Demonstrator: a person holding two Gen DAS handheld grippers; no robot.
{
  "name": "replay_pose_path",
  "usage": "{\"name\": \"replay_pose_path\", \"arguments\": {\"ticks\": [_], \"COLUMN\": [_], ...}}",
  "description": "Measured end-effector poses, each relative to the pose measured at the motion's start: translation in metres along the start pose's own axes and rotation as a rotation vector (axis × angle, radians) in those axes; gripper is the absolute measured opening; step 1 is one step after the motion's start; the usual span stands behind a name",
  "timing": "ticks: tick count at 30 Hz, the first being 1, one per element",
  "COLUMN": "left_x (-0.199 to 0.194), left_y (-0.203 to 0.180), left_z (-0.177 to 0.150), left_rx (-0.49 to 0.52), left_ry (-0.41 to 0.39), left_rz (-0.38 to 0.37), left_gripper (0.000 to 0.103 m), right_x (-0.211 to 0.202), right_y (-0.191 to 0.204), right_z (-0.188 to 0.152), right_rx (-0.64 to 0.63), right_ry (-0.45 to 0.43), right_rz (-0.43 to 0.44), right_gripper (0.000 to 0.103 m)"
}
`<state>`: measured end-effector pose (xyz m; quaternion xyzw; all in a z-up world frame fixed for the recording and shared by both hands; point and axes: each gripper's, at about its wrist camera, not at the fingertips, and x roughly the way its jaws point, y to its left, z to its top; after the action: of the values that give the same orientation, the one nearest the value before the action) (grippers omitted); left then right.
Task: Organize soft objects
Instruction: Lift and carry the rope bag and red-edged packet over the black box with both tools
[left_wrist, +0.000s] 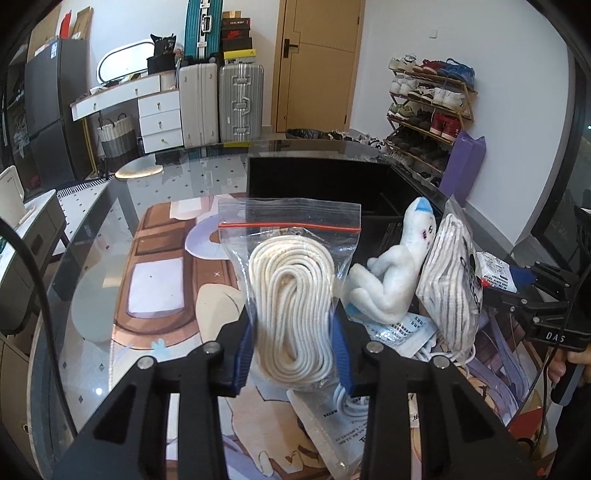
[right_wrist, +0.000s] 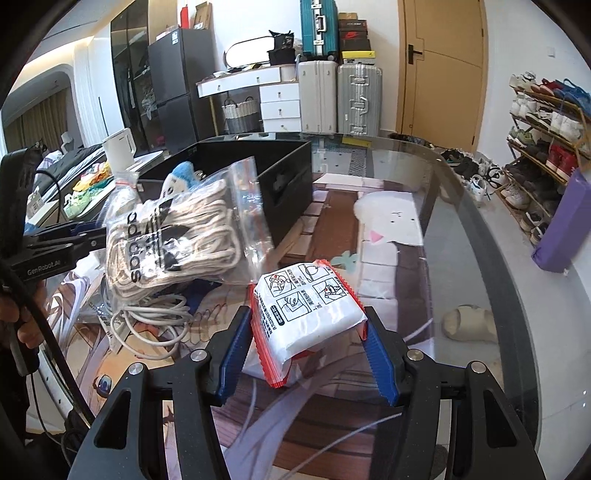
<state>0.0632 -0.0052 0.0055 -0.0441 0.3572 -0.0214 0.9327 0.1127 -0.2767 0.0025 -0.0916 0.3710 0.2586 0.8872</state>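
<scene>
Left tongs (left_wrist: 293, 328) clench the rope bag (left_wrist: 290, 280); right tongs (right_wrist: 308, 347), set wider, grip the white packet (right_wrist: 306, 317).

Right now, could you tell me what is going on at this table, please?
A person is sorting soft items with a gripper in each hand. The left hand-held gripper is clamped on a zip bag of coiled white rope, held upright above the glass table. The right hand-held gripper grips a white packet with red edges. A white plush toy, a striped pouch and a white cable lie beside a black box.
</scene>
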Motion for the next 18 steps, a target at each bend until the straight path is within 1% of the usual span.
{"name": "replay_pose_path", "arguments": {"ticks": [7,14,18], "left_x": [-0.007,-0.017,-0.022], "left_y": [0.004,0.008,0.008], "left_z": [0.004,0.008,0.011], "left_rx": [-0.011,-0.025,-0.030], "left_ry": [-0.016,-0.046,-0.060], "left_rz": [0.002,0.004,0.001], "left_gripper": [0.036,0.036,0.036], "right_x": [-0.010,-0.028,-0.038], "right_y": [-0.012,-0.014,-0.013], "right_z": [0.001,0.010,0.015], "right_rx": [0.020,0.020,0.027], "right_ry": [-0.028,-0.089,-0.129], "right_rz": [-0.031,-0.057,-0.048], "right_gripper": [0.060,0.060,0.060]}}
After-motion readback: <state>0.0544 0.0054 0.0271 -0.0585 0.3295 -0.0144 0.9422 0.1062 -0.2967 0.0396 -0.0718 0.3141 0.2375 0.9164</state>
